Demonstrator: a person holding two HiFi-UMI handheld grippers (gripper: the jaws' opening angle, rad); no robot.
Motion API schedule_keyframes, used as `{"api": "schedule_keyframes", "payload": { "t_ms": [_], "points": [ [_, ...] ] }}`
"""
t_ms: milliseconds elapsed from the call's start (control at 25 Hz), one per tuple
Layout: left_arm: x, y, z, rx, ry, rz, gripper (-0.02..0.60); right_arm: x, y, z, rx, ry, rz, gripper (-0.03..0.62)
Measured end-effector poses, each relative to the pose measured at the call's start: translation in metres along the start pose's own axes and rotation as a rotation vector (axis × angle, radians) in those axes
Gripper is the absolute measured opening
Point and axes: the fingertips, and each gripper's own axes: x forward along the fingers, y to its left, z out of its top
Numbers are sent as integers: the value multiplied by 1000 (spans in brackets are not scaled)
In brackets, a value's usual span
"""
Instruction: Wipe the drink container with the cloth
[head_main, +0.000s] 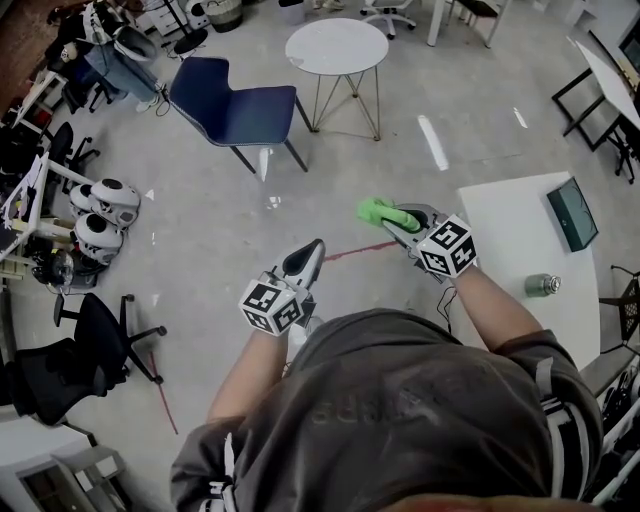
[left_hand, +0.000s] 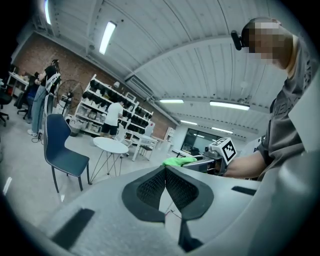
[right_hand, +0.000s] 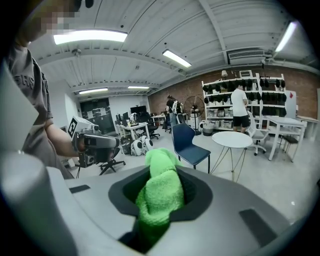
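Observation:
A small metal drink container (head_main: 542, 285) stands on the white table (head_main: 520, 240) at the right of the head view. My right gripper (head_main: 385, 214) is shut on a bright green cloth (head_main: 376, 211) (right_hand: 160, 192) and hangs over the floor, left of the table and well away from the container. The cloth fills the gap between its jaws and sticks out past the tips. My left gripper (head_main: 308, 255) (left_hand: 165, 171) is shut with nothing in it, its tips touching, lower and further left. In the left gripper view the right gripper (left_hand: 187, 161) holds the cloth (left_hand: 178, 161).
A dark tablet (head_main: 572, 214) lies on the white table's far part. A blue chair (head_main: 232, 108) and a round white table (head_main: 336, 46) stand ahead on the floor. Black office chairs (head_main: 80, 345) and white robot heads (head_main: 100, 215) crowd the left side. A red line (head_main: 345, 252) marks the floor.

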Motion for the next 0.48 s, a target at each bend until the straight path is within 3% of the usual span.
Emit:
{"api": "schedule_keyframes", "payload": {
  "t_ms": [480],
  "points": [
    [0, -2, -2, -2, 4, -8, 5, 0, 1, -5, 0, 14, -3, 77]
  ]
}}
